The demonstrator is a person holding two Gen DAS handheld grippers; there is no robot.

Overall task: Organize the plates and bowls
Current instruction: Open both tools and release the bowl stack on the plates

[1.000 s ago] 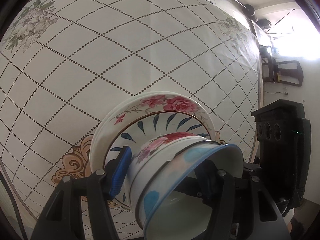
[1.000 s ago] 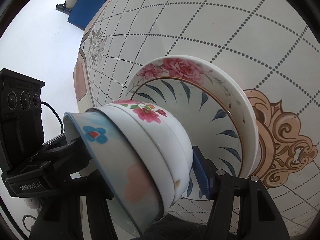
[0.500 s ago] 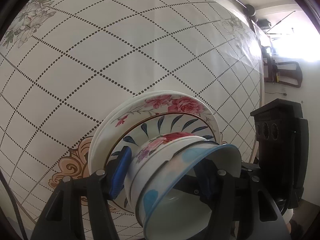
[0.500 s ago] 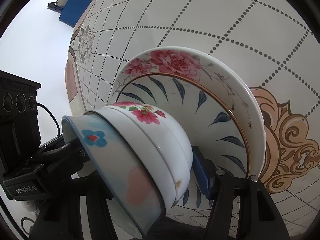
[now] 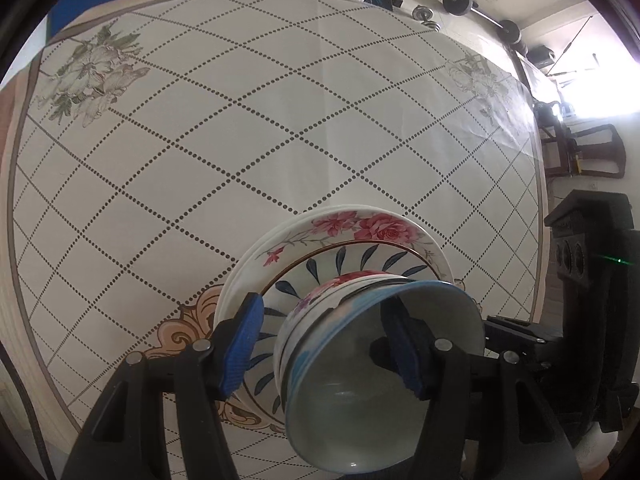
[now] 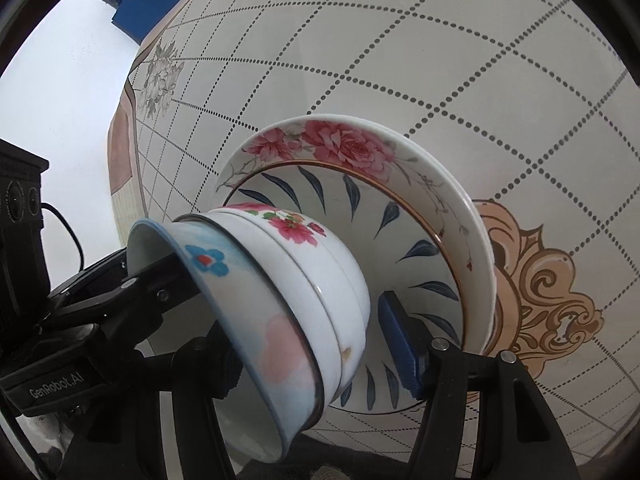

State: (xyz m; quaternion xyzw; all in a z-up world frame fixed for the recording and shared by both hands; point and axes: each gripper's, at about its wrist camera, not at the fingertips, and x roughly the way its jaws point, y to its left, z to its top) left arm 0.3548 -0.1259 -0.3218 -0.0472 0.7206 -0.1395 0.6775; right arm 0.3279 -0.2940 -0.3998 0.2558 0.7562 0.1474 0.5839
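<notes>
Three bowls (image 6: 280, 300), three plates (image 6: 400, 184)

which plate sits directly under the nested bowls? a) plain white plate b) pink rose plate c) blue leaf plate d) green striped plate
c: the nested bowls stand on the blue leaf plate, which itself lies on the larger pink rose plate.

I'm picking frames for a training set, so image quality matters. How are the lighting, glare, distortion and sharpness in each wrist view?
Left wrist view: the window at the upper right is blown out to white; fisheye bends the tablecloth grid into arcs; the bowl stack is sharp. Right wrist view: even, soft light with no hard shadows; the same bulging grid; the plates and the claw are crisp, with no motion blur.
</notes>
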